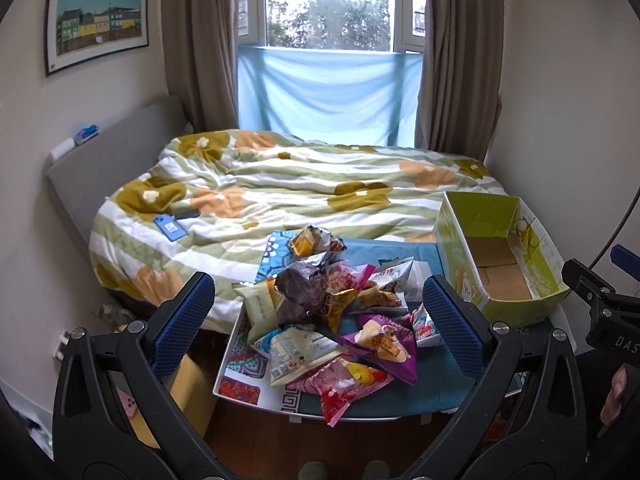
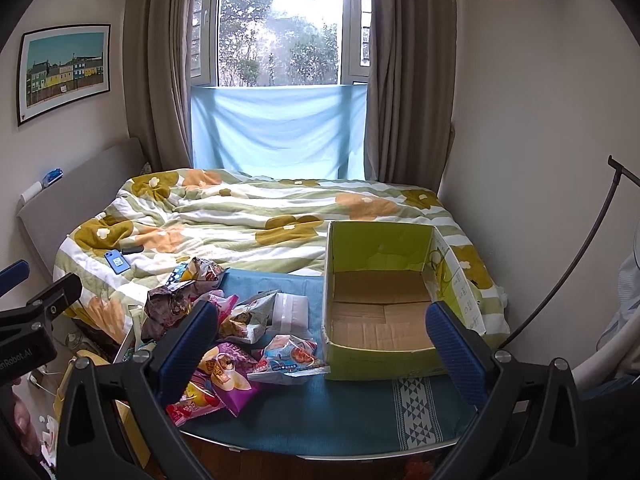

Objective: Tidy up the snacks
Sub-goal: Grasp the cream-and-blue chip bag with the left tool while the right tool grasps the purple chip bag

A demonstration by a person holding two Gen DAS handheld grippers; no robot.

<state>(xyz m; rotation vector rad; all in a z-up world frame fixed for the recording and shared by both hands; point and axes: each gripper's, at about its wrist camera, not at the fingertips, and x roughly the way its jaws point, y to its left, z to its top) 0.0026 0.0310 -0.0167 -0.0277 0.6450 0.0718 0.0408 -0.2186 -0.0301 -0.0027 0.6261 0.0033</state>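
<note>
A heap of snack packets [image 1: 324,300] lies on a small table with a teal cloth [image 1: 436,384] at the foot of the bed. A purple packet [image 1: 384,346] and a pink one [image 1: 344,384] lie at the front of the heap. An empty green cardboard box [image 1: 500,260] stands at the table's right. My left gripper [image 1: 320,320] hangs open above the heap. My right gripper [image 2: 322,344] is open too, with a light blue packet [image 2: 290,358] and the box's near wall [image 2: 376,362] between its fingers. The purple packet [image 2: 230,376] lies beside its left finger.
A bed with a flowered quilt [image 1: 300,184] fills the room beyond the table, with a blue phone [image 1: 170,227] on it. The window, curtains and a blue sheet [image 1: 324,92] stand behind. A yellow carton [image 1: 192,392] sits on the floor left of the table. Walls close in left and right.
</note>
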